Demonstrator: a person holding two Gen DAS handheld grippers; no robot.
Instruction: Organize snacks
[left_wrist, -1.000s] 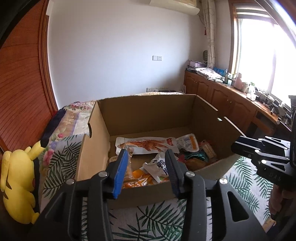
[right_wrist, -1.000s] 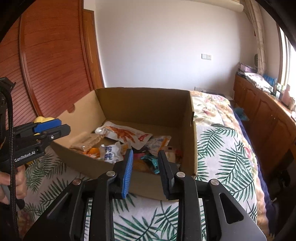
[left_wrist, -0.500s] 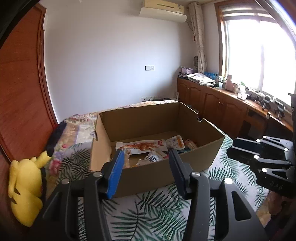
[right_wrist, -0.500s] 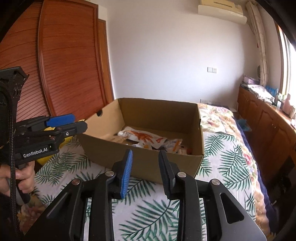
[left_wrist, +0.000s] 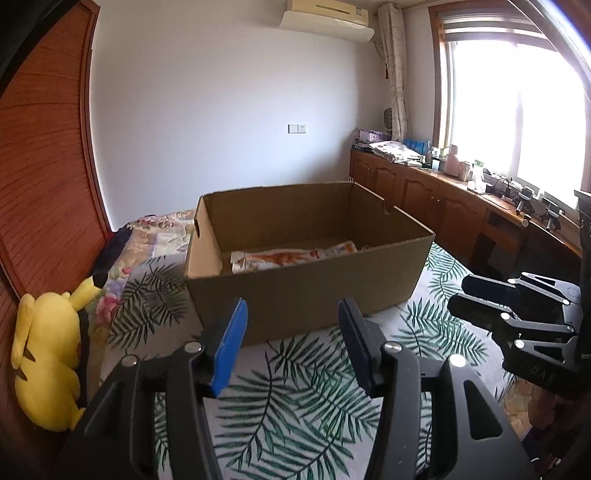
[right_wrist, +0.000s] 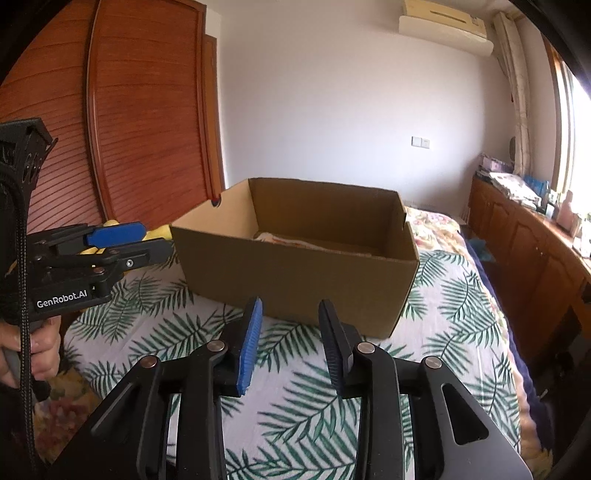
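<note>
Both grippers are held low over the bed, pointing forward and somewhat downward toward the box. The left gripper (left_wrist: 291, 339) stands with its jaws released and parted, nothing between them; one finger carries a blue pad, the other a dark one. The right gripper (right_wrist: 290, 341) has its jaws opening, a narrower gap, likewise with nothing between them. In the right wrist view the left gripper appears at the left edge, gripped from below by a hand (right_wrist: 35, 349) around its handle; in the left wrist view the right gripper (left_wrist: 517, 314) projects in from the right edge. Beneath both lies a bed (right_wrist: 461, 306) covered with a white spread printed with green palm leaves, with a floral quilt beyond. The cardboard box (left_wrist: 306, 291) sits on the spread just ahead of the jaws, open at the top, apart from both grippers. Inside it, against the far floor, a snack packet (left_wrist: 280, 256) with an orange print is visible over the near wall; other contents are hidden. A yellow plush toy (left_wrist: 48, 362) lies at the left edge of the bed beside wooden slatted doors (right_wrist: 140, 122). Farther off stand a wooden cabinet run (left_wrist: 443, 199) under a bright window (left_wrist: 517, 103), a white wall, and an air conditioner (left_wrist: 327, 14) near the ceiling.
</note>
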